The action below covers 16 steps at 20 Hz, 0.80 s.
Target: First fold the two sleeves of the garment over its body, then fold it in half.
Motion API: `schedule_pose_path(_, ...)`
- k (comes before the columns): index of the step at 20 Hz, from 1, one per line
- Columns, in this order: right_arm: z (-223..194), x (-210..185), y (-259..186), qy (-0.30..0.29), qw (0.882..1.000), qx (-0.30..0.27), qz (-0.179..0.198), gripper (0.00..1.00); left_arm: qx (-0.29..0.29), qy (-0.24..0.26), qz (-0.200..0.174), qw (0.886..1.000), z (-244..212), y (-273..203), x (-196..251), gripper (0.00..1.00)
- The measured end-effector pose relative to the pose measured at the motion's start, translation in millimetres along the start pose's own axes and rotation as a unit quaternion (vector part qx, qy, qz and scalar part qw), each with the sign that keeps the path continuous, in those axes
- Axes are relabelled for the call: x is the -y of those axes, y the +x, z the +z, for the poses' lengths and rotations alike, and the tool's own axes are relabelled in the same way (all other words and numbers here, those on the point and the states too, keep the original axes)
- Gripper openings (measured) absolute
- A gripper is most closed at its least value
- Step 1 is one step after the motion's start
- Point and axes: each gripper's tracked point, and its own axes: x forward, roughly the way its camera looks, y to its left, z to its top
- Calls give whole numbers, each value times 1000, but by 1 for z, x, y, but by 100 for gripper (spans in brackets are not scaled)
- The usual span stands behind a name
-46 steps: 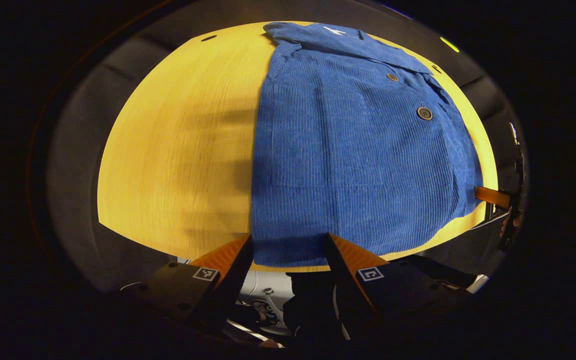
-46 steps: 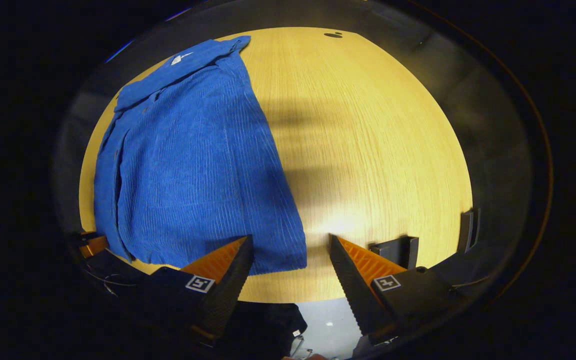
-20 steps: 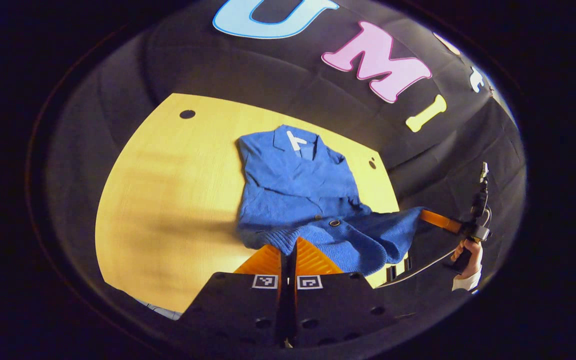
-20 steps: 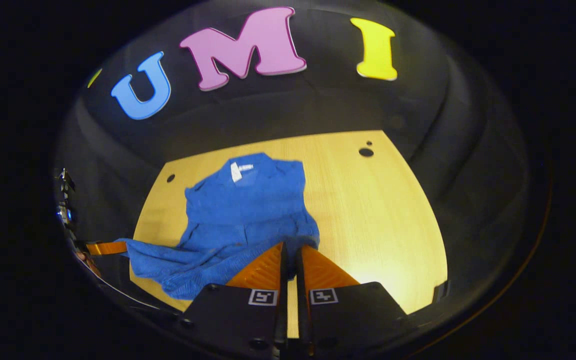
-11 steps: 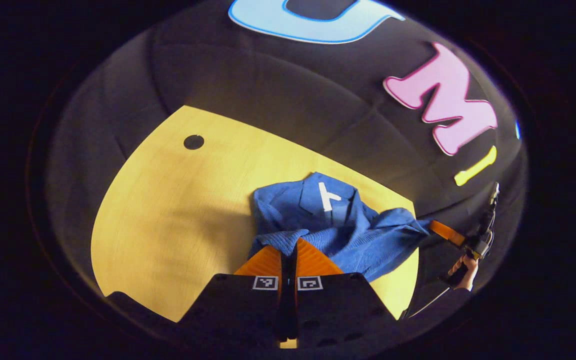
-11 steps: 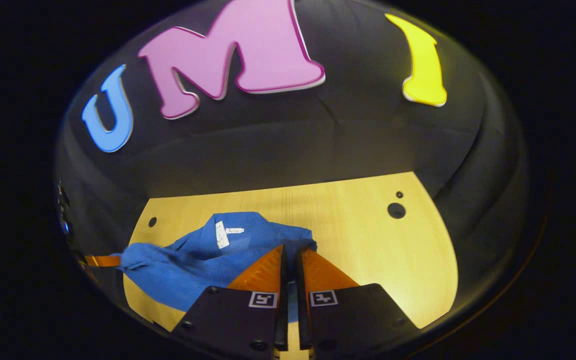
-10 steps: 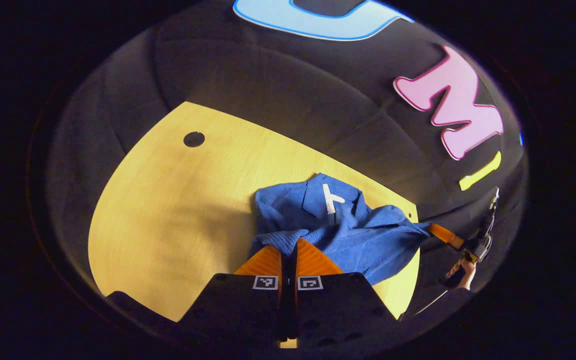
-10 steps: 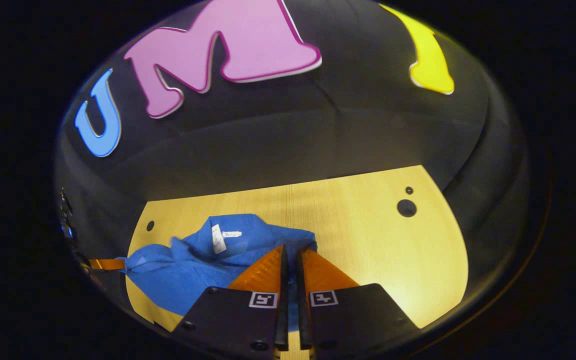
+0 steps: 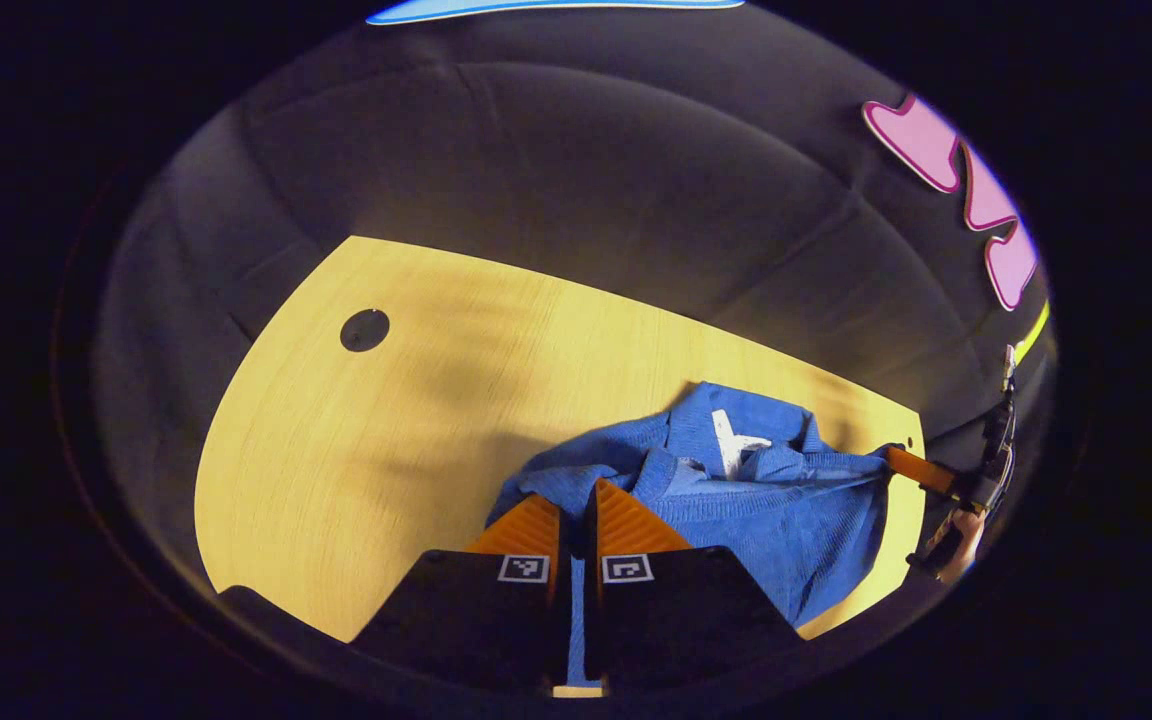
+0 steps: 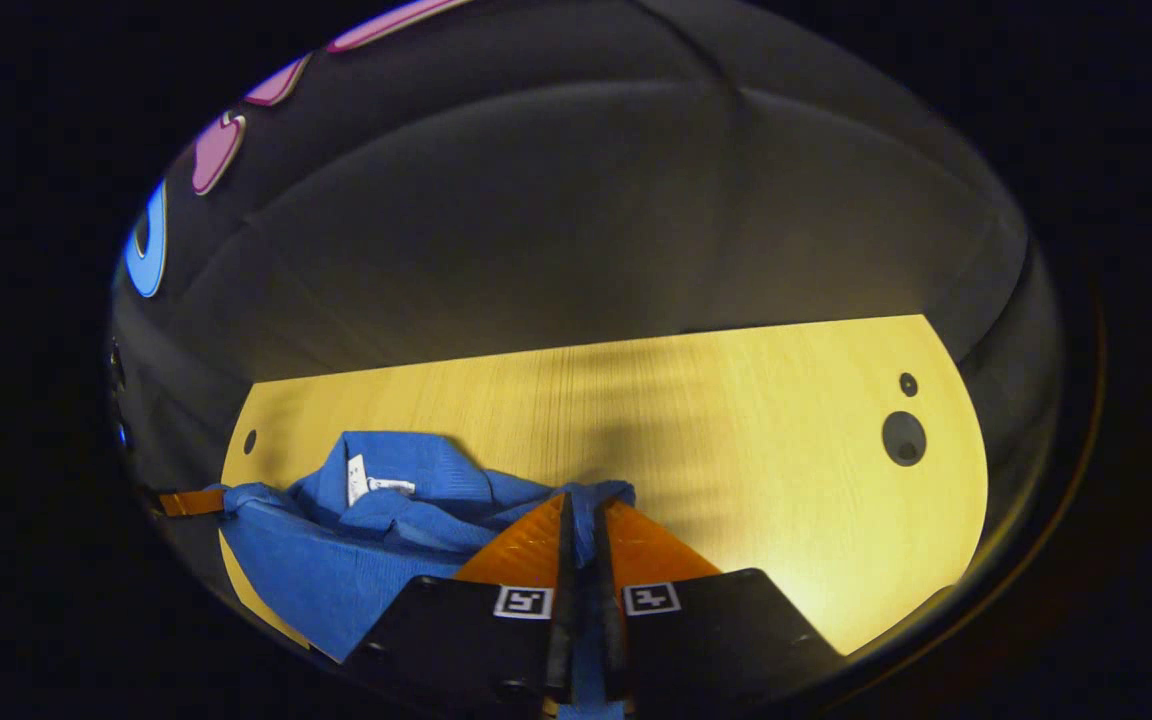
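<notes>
A blue corduroy garment (image 9: 756,500) lies on the wooden table (image 9: 396,430), its bottom hem lifted and carried over toward the collar with the white tag (image 9: 734,442). My left gripper (image 9: 576,490) is shut on one corner of the hem. In the right gripper view my right gripper (image 10: 584,500) is shut on the other hem corner of the garment (image 10: 356,540), whose collar tag (image 10: 358,478) shows behind the raised cloth. The right gripper (image 9: 896,462), held by a hand (image 9: 956,535), also appears at the far right of the left gripper view, and the left gripper (image 10: 186,500) shows at the far left of the right gripper view.
The table (image 10: 756,440) has round cable holes (image 9: 364,329) (image 10: 903,438) near its back corners. The black cloth wall rises just behind the table's far edge.
Both grippers went from open at the garment's near hem to shut on it, then lifted it and carried it forward over the body toward the collar. The hem now hangs close to the collar.
</notes>
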Motion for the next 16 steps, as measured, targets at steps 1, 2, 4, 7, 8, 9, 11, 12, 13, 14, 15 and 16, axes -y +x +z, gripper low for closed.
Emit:
schedule_pose_path(1, -4, -5, 9, 3, 1000, -9, 9, 15, -14, 7, 19, 1000, -5, 8, -5, 4)
schedule_pose_path(2, -8, -9, 14, 2, 1000, -13, 16, 23, -30, 11, 29, 999, -11, 17, -3, 4)
schedule_pose_path(4, -11, -19, 13, -8, 999, -11, 39, 50, -21, 10, 26, 999, -9, 19, 3, 5)
schedule_pose_path(7, -1, -28, -8, -40, 998, 14, 50, 95, 26, -15, -37, 999, 7, -13, 11, 12)
schedule_pose_path(8, 7, -34, -18, -43, 997, 32, 57, 99, 49, -19, -40, 998, 17, -18, 10, 27)
schedule_pose_path(9, 16, -36, -31, -50, 996, 49, 58, 99, 81, -17, -34, 996, 29, -25, 2, 55)
schedule_pose_path(11, 34, -38, -58, -65, 992, 87, 58, 99, 128, -4, -29, 991, 39, -42, 0, 60)
schedule_pose_path(12, 40, -39, -75, -72, 991, 103, 56, 99, 144, 7, -28, 989, 42, -55, 1, 58)
schedule_pose_path(13, 44, -44, -94, -76, 988, 120, 58, 98, 158, 23, -30, 987, 42, -67, 5, 65)
schedule_pose_path(14, 46, -49, -112, -81, 986, 135, 62, 99, 168, 39, -29, 985, 37, -78, 11, 65)
schedule_pose_path(15, 46, -52, -130, -88, 983, 148, 62, 99, 174, 55, -35, 983, 30, -95, 16, 69)
schedule_pose_path(16, 44, -55, -150, -93, 980, 162, 60, 98, 183, 66, -30, 980, 23, -112, 18, 71)
